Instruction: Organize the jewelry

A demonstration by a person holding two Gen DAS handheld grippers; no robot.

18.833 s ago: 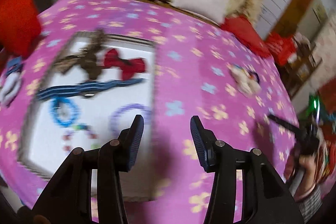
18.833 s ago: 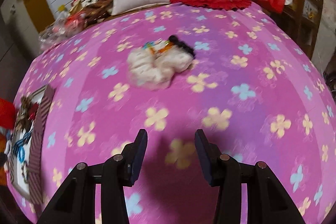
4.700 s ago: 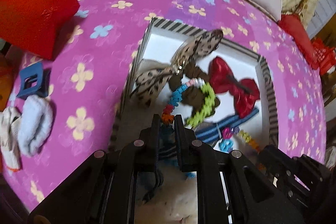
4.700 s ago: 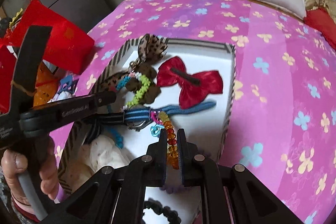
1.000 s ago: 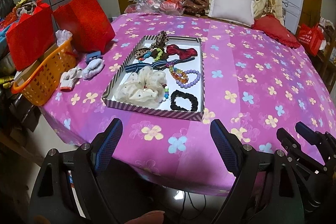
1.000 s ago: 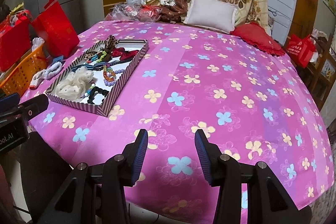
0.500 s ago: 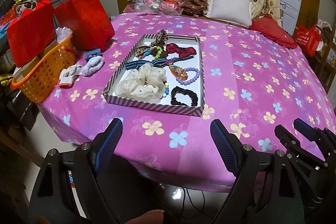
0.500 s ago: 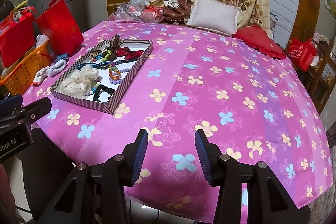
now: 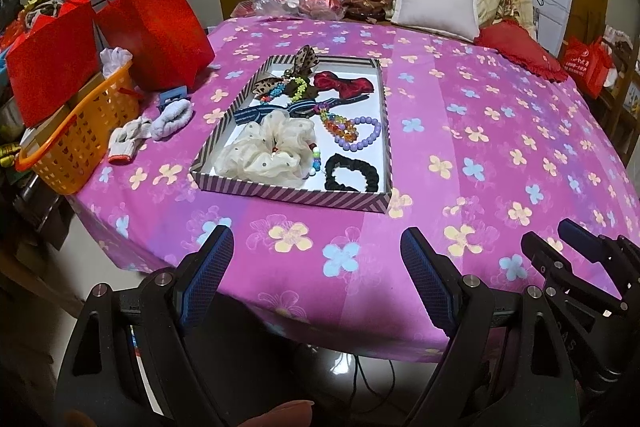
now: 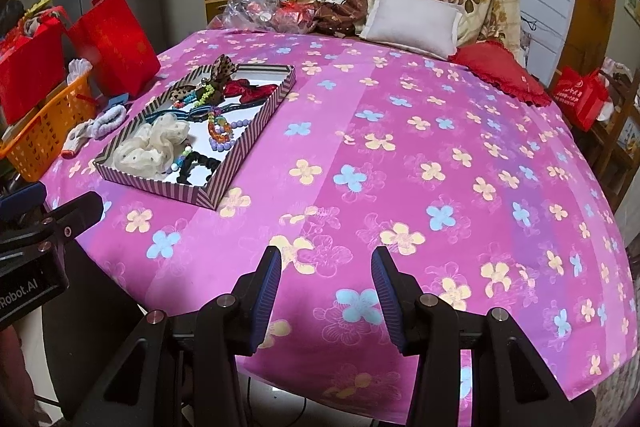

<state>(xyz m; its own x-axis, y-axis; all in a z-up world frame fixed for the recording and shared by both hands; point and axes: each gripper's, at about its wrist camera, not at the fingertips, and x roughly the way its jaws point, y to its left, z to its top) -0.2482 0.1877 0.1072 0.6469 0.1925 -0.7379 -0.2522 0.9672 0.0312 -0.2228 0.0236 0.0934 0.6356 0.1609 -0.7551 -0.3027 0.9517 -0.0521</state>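
Note:
A striped tray [image 9: 292, 194] sits on the pink flowered tablecloth and also shows in the right wrist view [image 10: 256, 135]. It holds a cream scrunchie [image 9: 268, 151], a black scrunchie [image 9: 352, 179], a purple bead bracelet [image 9: 360, 135], a red bow [image 9: 344, 85], a blue striped band and a leopard bow. My left gripper [image 9: 316, 275] is wide open and empty, held off the table's near edge. My right gripper [image 10: 326, 287] is open and empty over the near edge, right of the tray.
An orange basket [image 9: 76, 139], red bags [image 9: 160, 27] and white socks [image 9: 132, 139] lie left of the tray. A white pillow [image 10: 412, 19] and a red cushion [image 10: 500, 75] sit at the far side. The pink tablecloth [image 10: 440, 167] spreads right of the tray.
Both grippers have edged slightly nearer to the table and stay open. The tray's contents have not moved.

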